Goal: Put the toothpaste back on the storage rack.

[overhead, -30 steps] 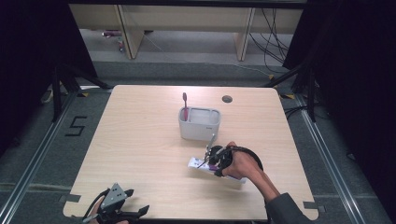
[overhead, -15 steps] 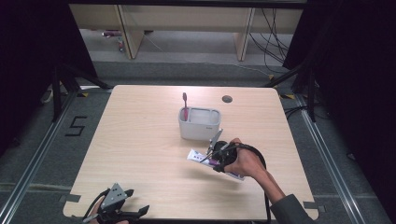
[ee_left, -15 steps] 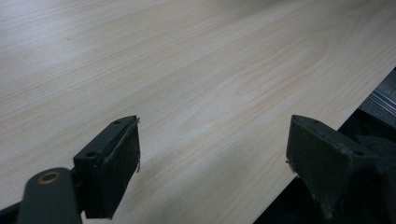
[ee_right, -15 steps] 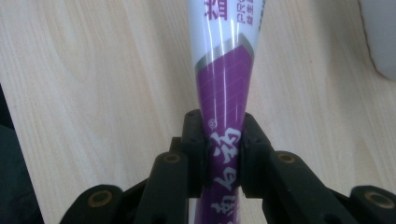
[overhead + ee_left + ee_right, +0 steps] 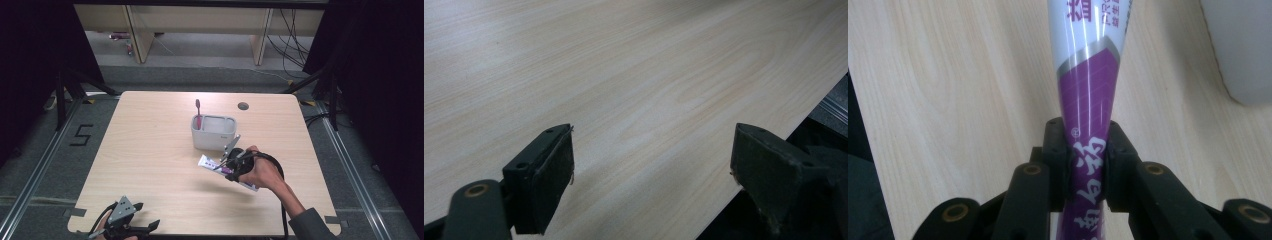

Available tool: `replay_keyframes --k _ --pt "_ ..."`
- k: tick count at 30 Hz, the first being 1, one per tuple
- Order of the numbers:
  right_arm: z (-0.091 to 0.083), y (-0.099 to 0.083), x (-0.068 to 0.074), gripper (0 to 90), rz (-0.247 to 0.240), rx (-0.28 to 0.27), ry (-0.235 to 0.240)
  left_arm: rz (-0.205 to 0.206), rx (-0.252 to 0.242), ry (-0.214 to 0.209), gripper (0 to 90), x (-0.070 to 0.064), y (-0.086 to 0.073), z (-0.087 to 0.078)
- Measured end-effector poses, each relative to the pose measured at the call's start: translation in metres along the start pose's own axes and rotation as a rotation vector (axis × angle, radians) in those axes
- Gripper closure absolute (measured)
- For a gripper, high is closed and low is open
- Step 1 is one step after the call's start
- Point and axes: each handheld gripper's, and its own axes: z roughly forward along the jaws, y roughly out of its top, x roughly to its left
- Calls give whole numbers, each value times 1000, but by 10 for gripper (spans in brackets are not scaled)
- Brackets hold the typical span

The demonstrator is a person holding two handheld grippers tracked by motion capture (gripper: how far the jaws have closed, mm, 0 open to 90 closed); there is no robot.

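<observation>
I have the purple-and-white plastic toothpaste tube [image 5: 1087, 90] pinched across its purple end between the jaws of my right gripper [image 5: 1087, 165], which are closed on it firmly enough to flatten it there. In the high view the tube [image 5: 206, 161] sits toward the right half of the light wooden tabletop [image 5: 150, 150], nearer the near edge than the far one, its white end pointing left and a little away from me, the gripped end under my right hand [image 5: 262, 172]. Whether the white end rests on the wood or is just clear of it I cannot tell.

What the next move turns on: the white rectangular plastic holder [image 5: 214, 132] stands just beyond the tube, toward the far edge, with a pink toothbrush [image 5: 198, 114] upright in its left compartment. The tube's long axis runs roughly alongside the holder's near wall rather than into its mouth, so I judge I would need to swing the tube upright before lowering it in.

My left gripper [image 5: 651, 170] sits at the near left corner with its jaws spread wide over bare wood, well apart from everything. The right hand is plainly the nearer one.
</observation>
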Motion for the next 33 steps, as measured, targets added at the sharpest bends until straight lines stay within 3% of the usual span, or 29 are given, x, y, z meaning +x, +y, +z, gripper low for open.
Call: replay_keyframes --k 8,12,13,23,27,29,33 --pt "-5 2 -1 763 18 -59 -20 0 2 -2 170 0 0 0" --pt "-7 2 -3 764 0 -84 -29 2 1 -1 170 0 0 0" --pt "-7 2 -2 763 27 -83 -20 1 3 -2 170 0 0 0" --pt "-13 3 -4 764 41 -143 -25 -1 3 0 170 0 0 0" --pt "-16 3 -2 764 72 -163 -21 -2 4 -1 170 0 0 0" --pt "-16 5 -4 764 41 -186 -33 -2 5 -1 170 0 0 0" --pt "-18 6 -4 764 55 -206 -35 -3 4 -2 170 0 0 0"
